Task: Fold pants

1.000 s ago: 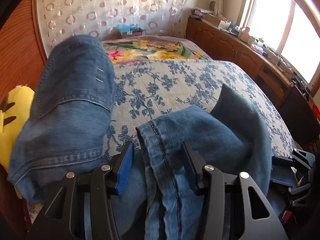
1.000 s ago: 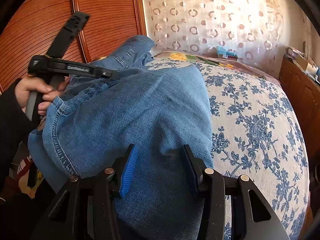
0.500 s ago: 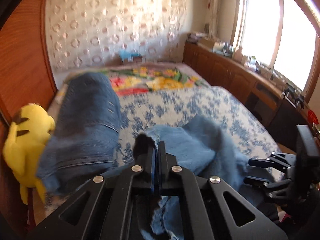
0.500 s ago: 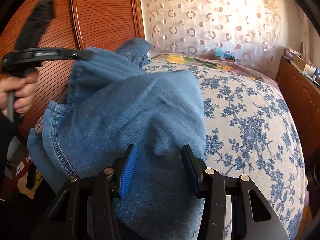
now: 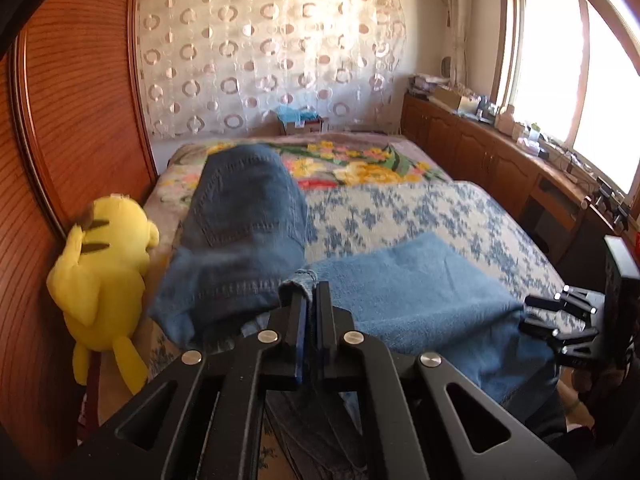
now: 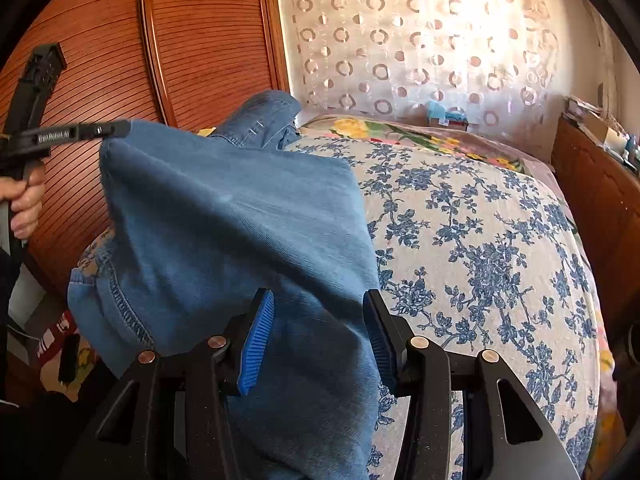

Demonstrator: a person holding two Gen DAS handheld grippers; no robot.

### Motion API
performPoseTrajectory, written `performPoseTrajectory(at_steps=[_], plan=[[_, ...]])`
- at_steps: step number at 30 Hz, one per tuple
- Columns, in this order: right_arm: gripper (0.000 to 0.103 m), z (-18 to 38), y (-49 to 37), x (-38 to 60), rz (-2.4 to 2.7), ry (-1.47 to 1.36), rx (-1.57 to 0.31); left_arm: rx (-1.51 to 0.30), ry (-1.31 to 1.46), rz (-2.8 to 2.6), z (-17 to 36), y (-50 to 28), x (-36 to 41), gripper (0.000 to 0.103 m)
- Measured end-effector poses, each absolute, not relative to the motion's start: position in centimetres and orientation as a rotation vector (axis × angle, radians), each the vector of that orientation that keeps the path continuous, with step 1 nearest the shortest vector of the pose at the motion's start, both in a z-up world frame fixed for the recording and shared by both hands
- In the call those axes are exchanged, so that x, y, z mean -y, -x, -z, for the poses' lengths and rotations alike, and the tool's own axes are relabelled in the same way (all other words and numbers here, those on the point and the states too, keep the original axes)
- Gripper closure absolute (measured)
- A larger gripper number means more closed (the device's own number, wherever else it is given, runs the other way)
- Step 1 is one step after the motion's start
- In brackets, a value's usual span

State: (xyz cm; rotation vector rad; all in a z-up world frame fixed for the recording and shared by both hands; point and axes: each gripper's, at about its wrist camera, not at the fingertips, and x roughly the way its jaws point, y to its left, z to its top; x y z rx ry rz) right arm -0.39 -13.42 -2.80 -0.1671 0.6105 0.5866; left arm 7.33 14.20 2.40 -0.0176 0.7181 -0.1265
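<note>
Blue denim pants [image 5: 248, 216] lie lengthwise on the bed, waist end far, leg end near. My left gripper [image 5: 311, 300] is shut on the hem of a leg [image 5: 304, 280] and holds it lifted above the bed. In the right wrist view the left gripper [image 6: 116, 130] pulls a corner of the pants [image 6: 240, 216] up at the left. My right gripper [image 6: 318, 316] is open, its jaws on either side of the denim at the near right edge; it also shows in the left wrist view [image 5: 560, 324].
The bed has a blue floral cover [image 6: 480, 248] and a bright flowered blanket [image 5: 360, 160] at the far end. A yellow plush toy [image 5: 104, 264] sits against the wooden wardrobe [image 5: 72, 120] at the left. Wooden cabinets [image 5: 500, 160] run under the window at the right.
My left gripper closed on the leg hem and lifted it up and back. The right gripper stayed open around the denim, and the cloth stretched between the two.
</note>
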Motion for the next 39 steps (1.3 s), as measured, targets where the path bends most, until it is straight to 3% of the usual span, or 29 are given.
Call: performPoseTrajectory(at_steps=[3,5,7,15,22,26,34,39], plan=[[0.055,2.9,0.5,13.5,-0.588,0.175,-0.614,-0.740,0.024,0.134,-1.1,-6.6,-14.0,0.081],[0.055,3.0,0.7,13.6,-0.587,0.176,-0.619,-0.754,0.022,0.143,-0.2,-5.8,-13.6,0.061],[0.055,3.1,0.8,13.7,-0.586,0.176,-0.622,-0.769,0.036,0.166,1.0,-4.8,-13.3,0.054],[0.055,2.9,2.5,14.7,-0.574,0.205,-0.621,-0.817,0.050,0.213,4.4,-2.2,-11.0,0.055],[0.048,2.8,4.3,16.8,-0.570,0.211,-0.635,-0.844,0.011,0.233,5.8,-1.4,-9.4,0.073],[0.047,2.8,5.0,17.4,-0.571,0.217,-0.650,-0.845,0.016,0.237,6.1,-1.0,-9.6,0.095],[0.047,2.8,5.5,17.5,-0.588,0.210,-0.664,-0.721,0.021,0.213,0.9,3.4,-10.2,0.096],[0.047,2.7,5.9,17.9,-0.605,0.178,-0.671,-0.749,-0.013,0.160,0.2,5.0,-11.5,0.096]])
